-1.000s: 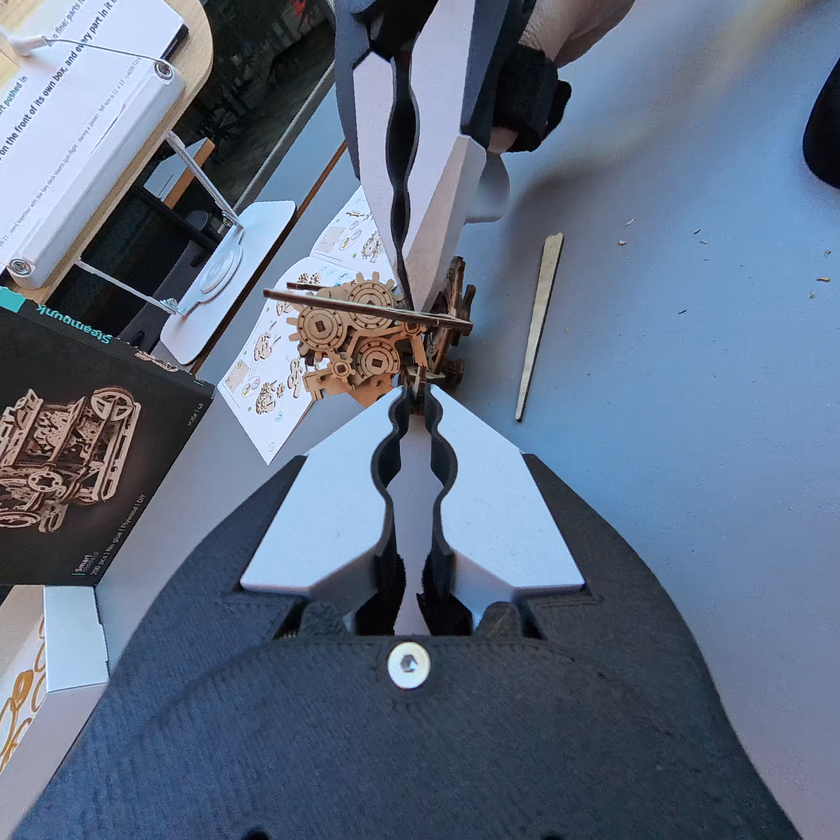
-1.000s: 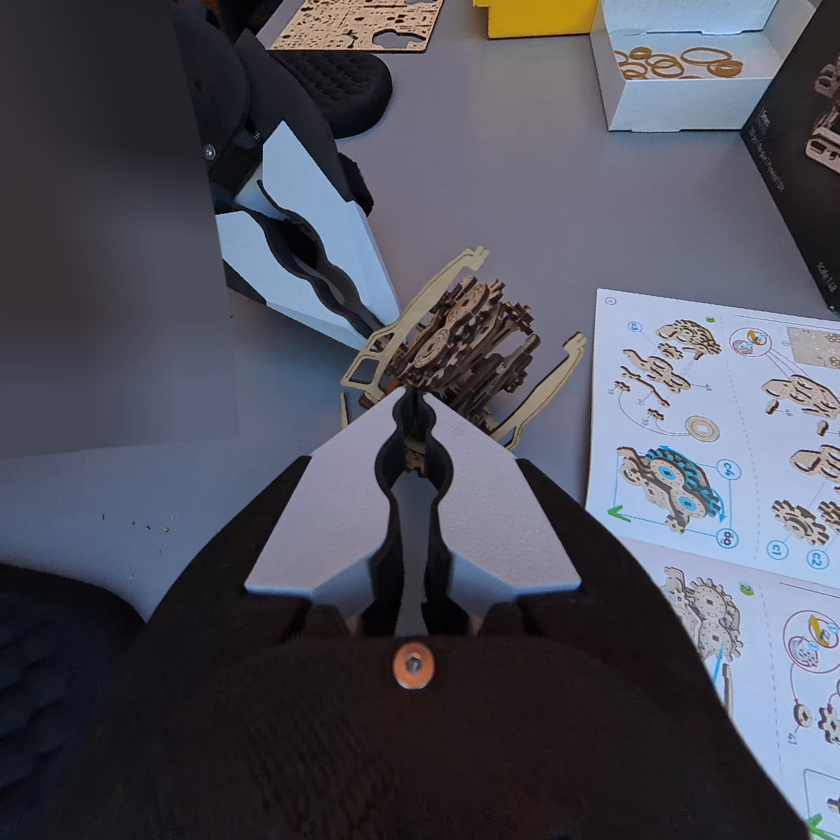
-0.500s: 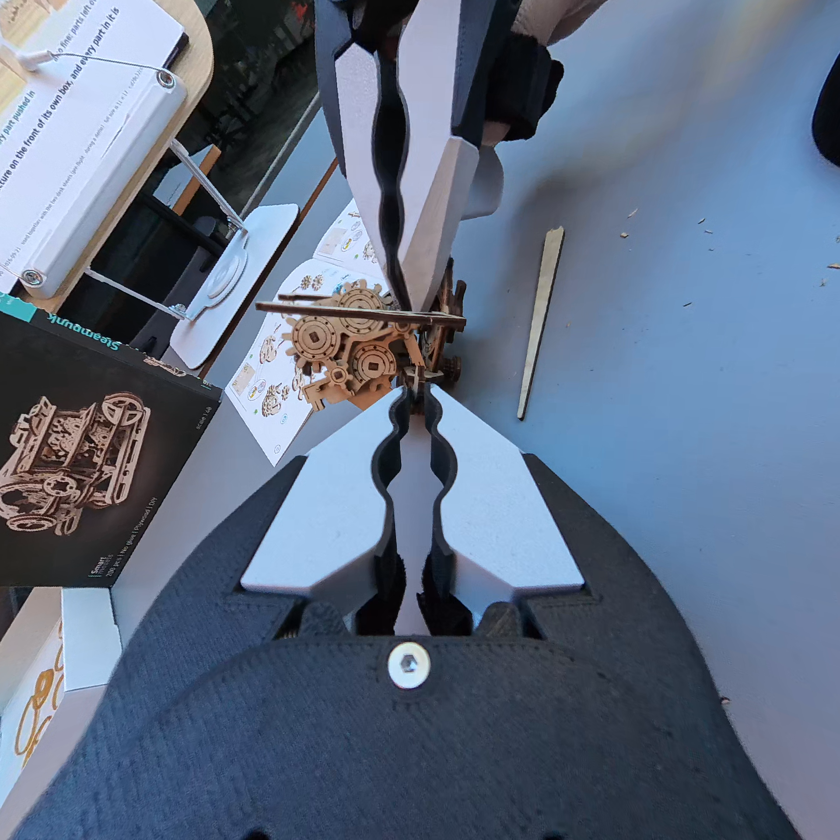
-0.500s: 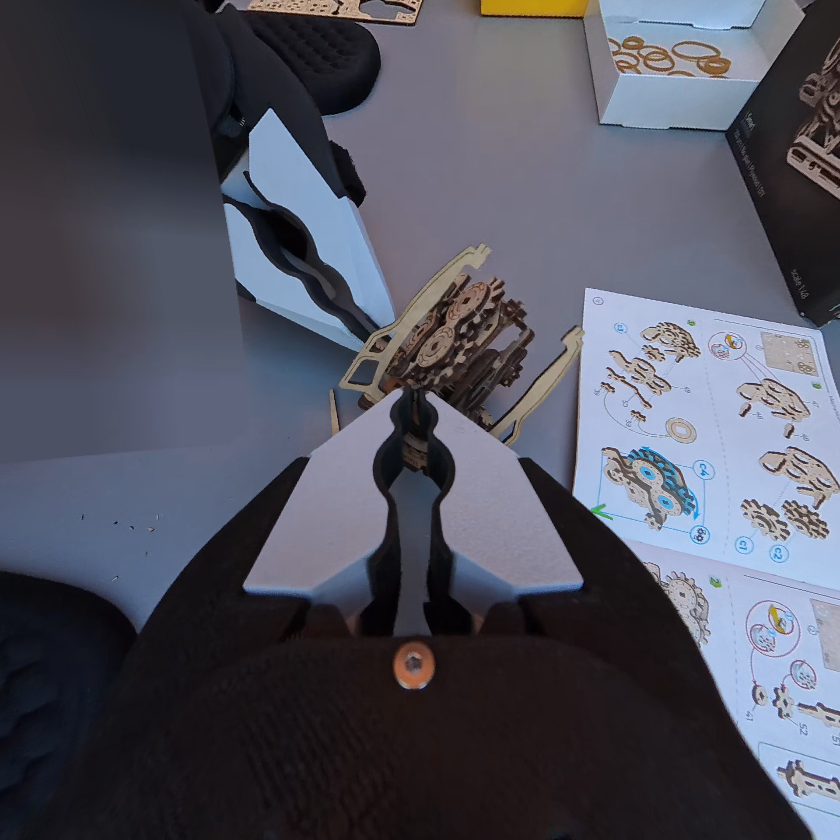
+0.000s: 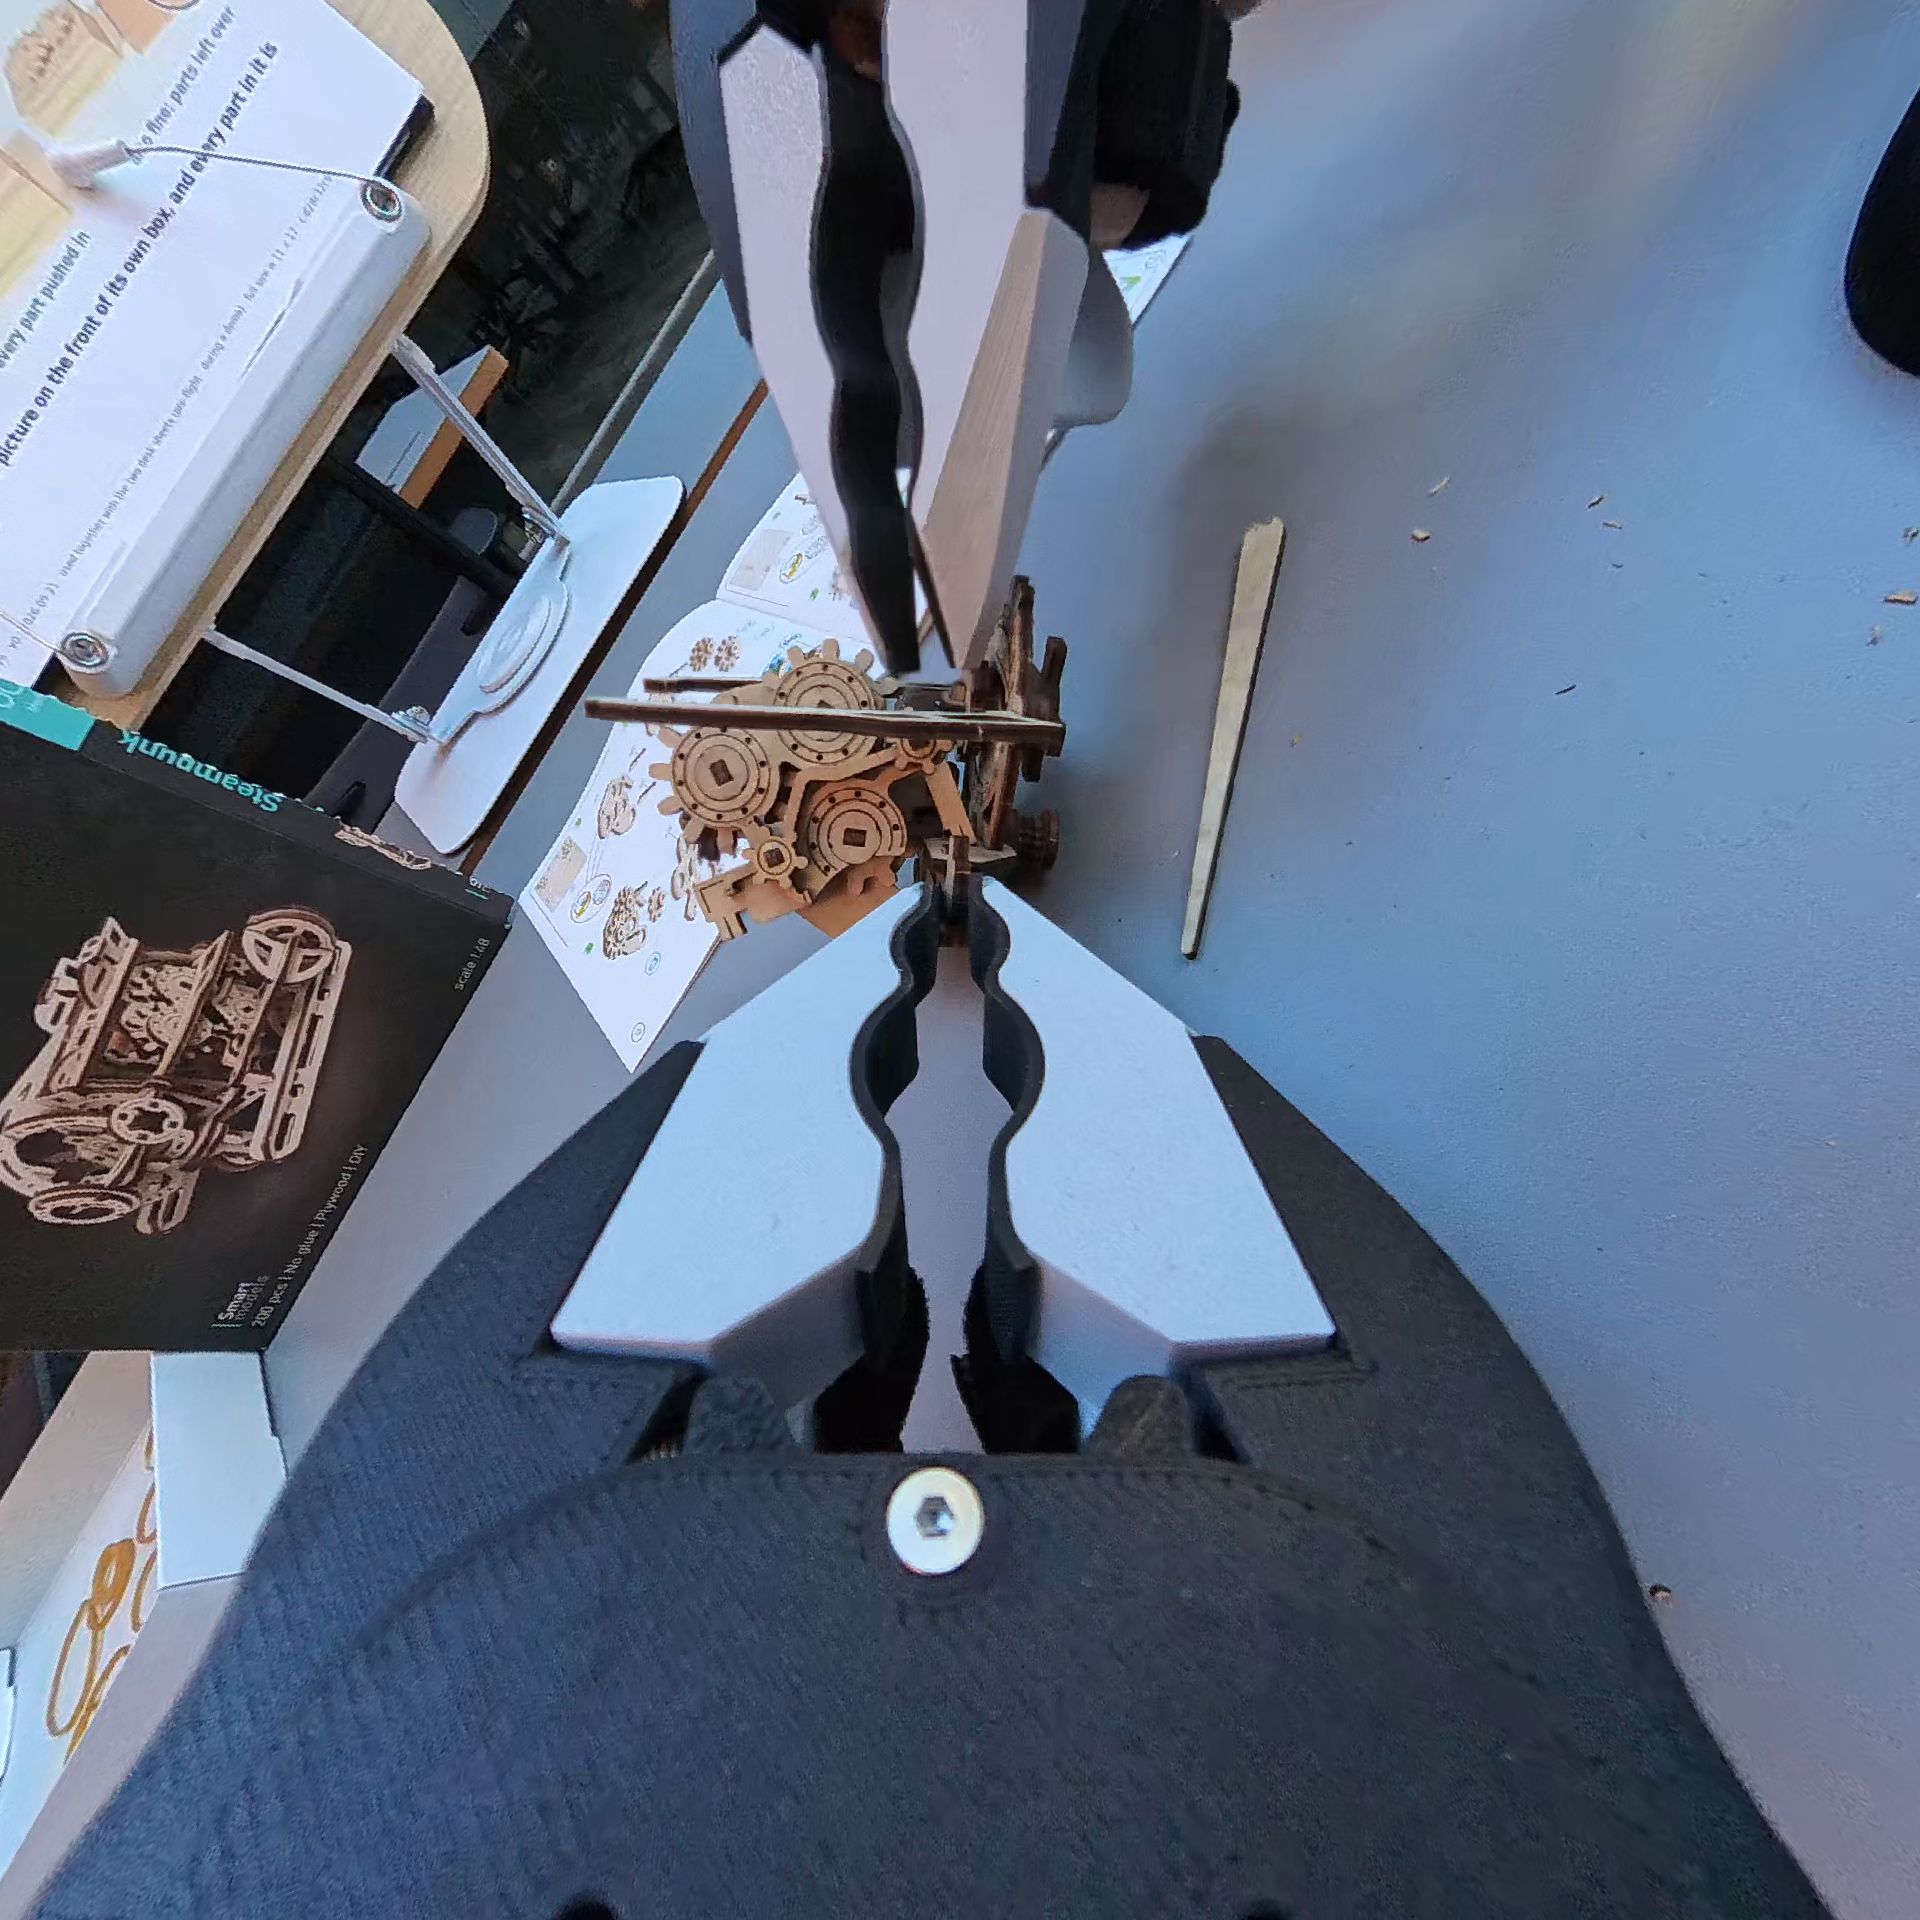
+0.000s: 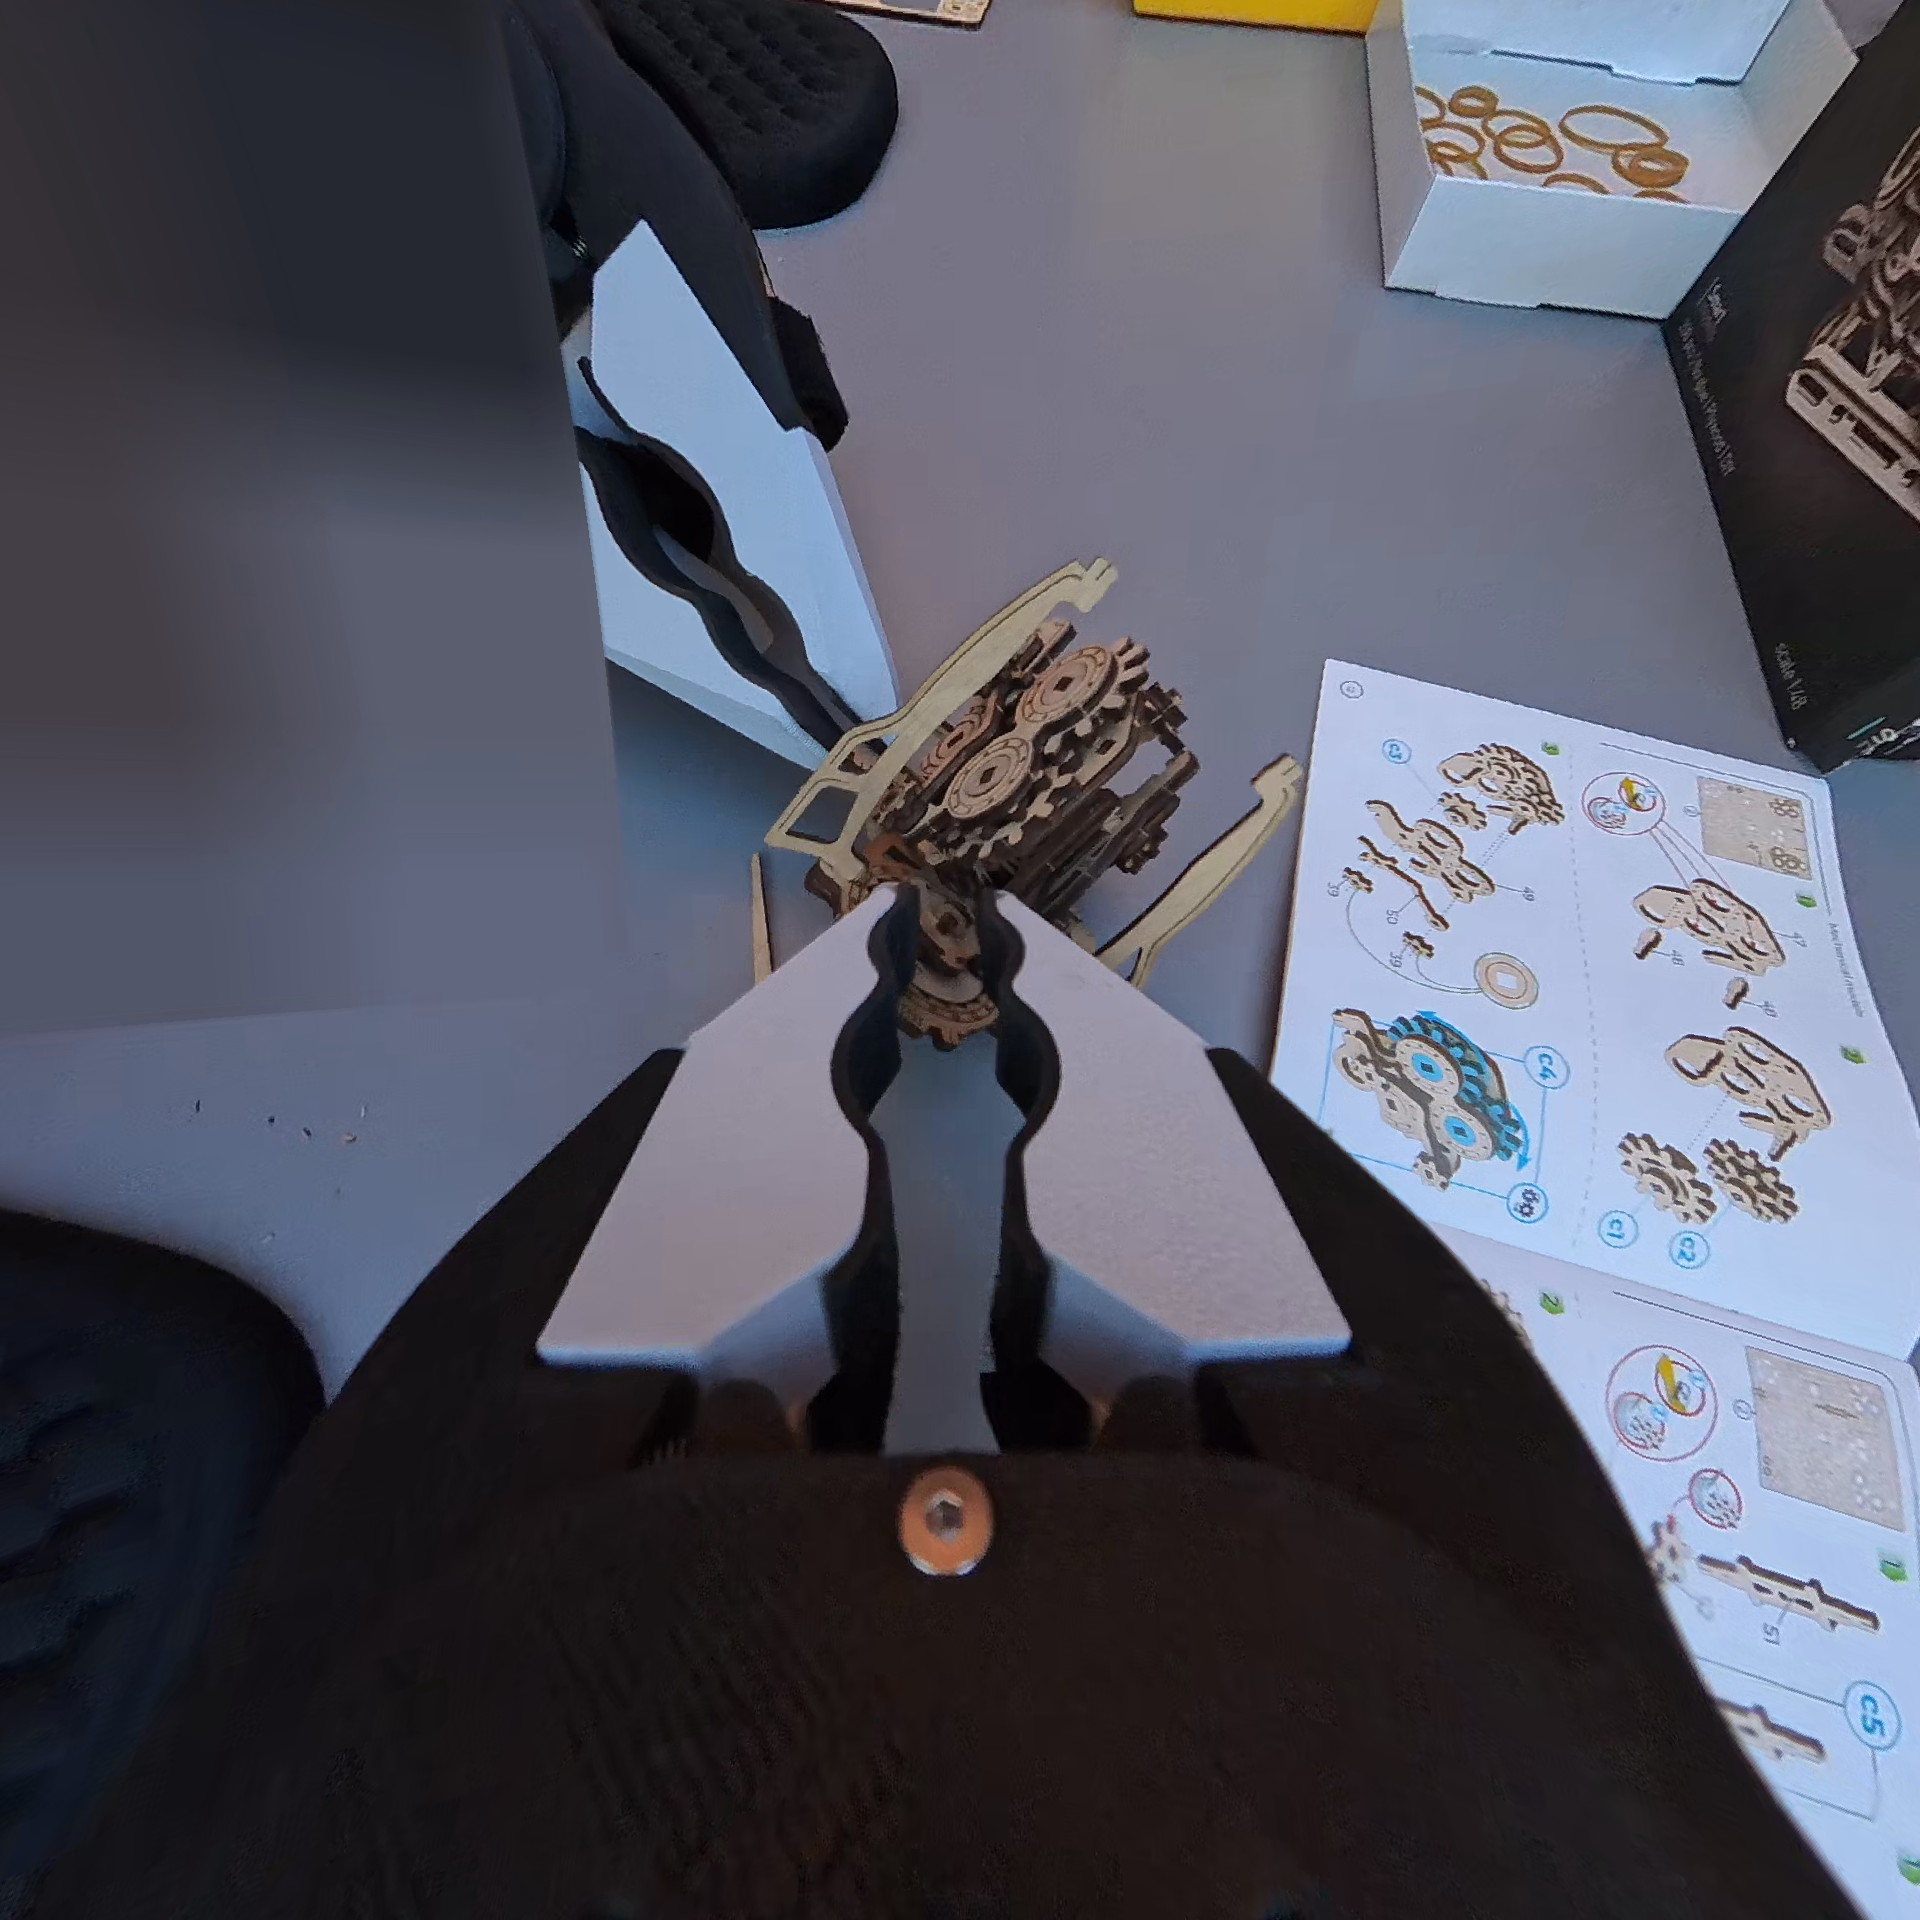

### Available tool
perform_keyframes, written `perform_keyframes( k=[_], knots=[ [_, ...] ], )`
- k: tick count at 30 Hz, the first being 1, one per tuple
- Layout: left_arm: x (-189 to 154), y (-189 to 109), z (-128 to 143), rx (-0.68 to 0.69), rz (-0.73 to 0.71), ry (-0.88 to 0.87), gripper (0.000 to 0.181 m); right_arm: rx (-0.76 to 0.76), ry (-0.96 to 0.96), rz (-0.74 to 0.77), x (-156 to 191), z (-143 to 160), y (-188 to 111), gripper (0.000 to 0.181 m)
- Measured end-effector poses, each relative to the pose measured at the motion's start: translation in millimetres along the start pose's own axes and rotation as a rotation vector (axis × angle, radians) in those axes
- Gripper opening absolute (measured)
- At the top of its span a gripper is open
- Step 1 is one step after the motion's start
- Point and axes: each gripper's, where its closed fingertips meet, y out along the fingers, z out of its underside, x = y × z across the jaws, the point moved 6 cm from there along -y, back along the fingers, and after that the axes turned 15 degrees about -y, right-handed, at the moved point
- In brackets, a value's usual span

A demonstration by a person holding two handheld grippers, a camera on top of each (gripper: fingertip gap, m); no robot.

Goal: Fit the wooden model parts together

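Observation:
A wooden gear model (image 5: pixel 821 790) with several cogs between two thin curved side frames is held low over the grey table (image 5: pixel 1558 935). My left gripper (image 5: pixel 951 894) is shut on a small part at the model's near edge. My right gripper (image 5: pixel 925 655) comes in from above and is shut on the model's far side. In the right wrist view the model (image 6: pixel 1029 769) shows its cog faces, my right gripper (image 6: pixel 940 904) is shut on its lower end, and my left gripper (image 6: pixel 842 727) grips its left side frame.
A loose wooden strip (image 5: pixel 1231 727) lies right of the model. An instruction sheet (image 6: pixel 1558 987) lies beside it. A black kit box (image 5: pixel 208 1039), a white box of rubber rings (image 6: pixel 1538 156) and a paper stand (image 5: pixel 208 312) are around the table's edge. My right fingertips sit around 4 centimetres from my left ones.
Both grippers keep their hold. The model has tilted a little, so its cog faces turn more toward the right wrist view. The right gripper has drawn nearer in the left wrist view.

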Motion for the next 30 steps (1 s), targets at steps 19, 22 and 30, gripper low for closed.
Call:
perform_keyframes(
  k=[19,22,30],
  knots=[
    [-2,-2,-1,-0.021,0.027,0.045,0.002,0.024,-0.531,0.039,-12,-10,-1,0.047],
    [-3,-2,-2,-0.029,0.036,0.056,0.002,0.052,-0.573,0.001,-14,-12,1,0.049],
    [-3,-2,-2,-0.035,0.042,0.064,0.002,0.071,-0.628,-0.052,-16,-14,2,0.037]
  ],
)
